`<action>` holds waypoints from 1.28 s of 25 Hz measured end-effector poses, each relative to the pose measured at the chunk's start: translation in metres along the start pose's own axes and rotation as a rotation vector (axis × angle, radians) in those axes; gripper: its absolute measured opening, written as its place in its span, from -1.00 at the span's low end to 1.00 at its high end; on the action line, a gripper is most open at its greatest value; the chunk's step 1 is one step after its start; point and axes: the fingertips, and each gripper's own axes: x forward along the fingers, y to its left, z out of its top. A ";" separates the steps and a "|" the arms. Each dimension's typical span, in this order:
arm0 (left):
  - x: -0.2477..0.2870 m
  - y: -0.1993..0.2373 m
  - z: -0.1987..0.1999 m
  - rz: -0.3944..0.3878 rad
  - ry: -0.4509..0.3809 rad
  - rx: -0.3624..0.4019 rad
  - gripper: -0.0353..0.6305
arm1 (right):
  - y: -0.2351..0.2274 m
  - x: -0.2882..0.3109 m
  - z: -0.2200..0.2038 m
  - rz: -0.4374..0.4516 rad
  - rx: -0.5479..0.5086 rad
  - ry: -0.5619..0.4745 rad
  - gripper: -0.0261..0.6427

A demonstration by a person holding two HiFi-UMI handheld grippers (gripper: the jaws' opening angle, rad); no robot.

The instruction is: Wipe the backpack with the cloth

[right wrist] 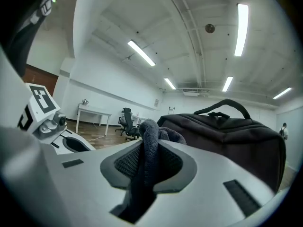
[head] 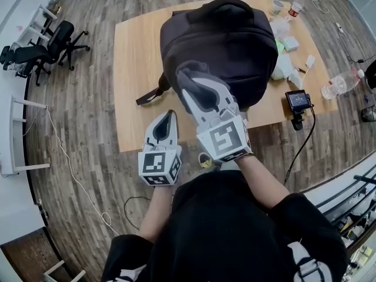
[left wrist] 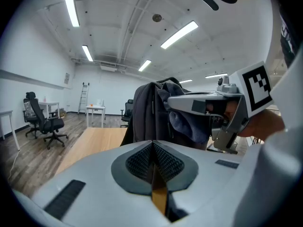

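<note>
A black backpack [head: 235,40] stands on the wooden table [head: 132,69]. My right gripper [head: 192,86] is shut on a grey cloth [head: 189,74], which bulges out past its tips beside the backpack's near left side. Whether the cloth touches the bag I cannot tell. In the right gripper view the cloth [right wrist: 149,141] is pinched between the pads, with the backpack [right wrist: 227,131] just beyond. My left gripper [head: 167,117] hovers lower left, over the table's front edge, shut and empty. In the left gripper view its pads [left wrist: 153,148] meet, and the backpack [left wrist: 144,112] and cloth [left wrist: 189,124] lie ahead.
The table's right end holds a plastic bottle [head: 341,86], a small black camera on a cable [head: 298,101], white packets [head: 285,63] and a cup [head: 277,6]. Office chairs [head: 50,49] stand far left. A white cable [head: 70,169] runs over the wood floor.
</note>
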 end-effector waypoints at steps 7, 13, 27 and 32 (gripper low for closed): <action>0.019 -0.030 -0.005 -0.081 0.016 0.008 -0.84 | 0.004 -0.027 -0.030 0.021 0.018 0.072 -0.70; 0.030 -0.045 -0.001 -0.138 0.017 0.032 -0.84 | -0.065 -0.072 -0.068 -0.236 0.027 0.129 -0.69; 0.014 -0.038 -0.005 -0.114 0.014 0.025 -0.84 | -0.137 -0.129 -0.094 -0.497 0.008 0.235 -0.68; 0.011 -0.037 0.000 -0.107 -0.001 0.022 -0.84 | -0.089 -0.091 -0.081 -0.372 0.015 0.226 -0.68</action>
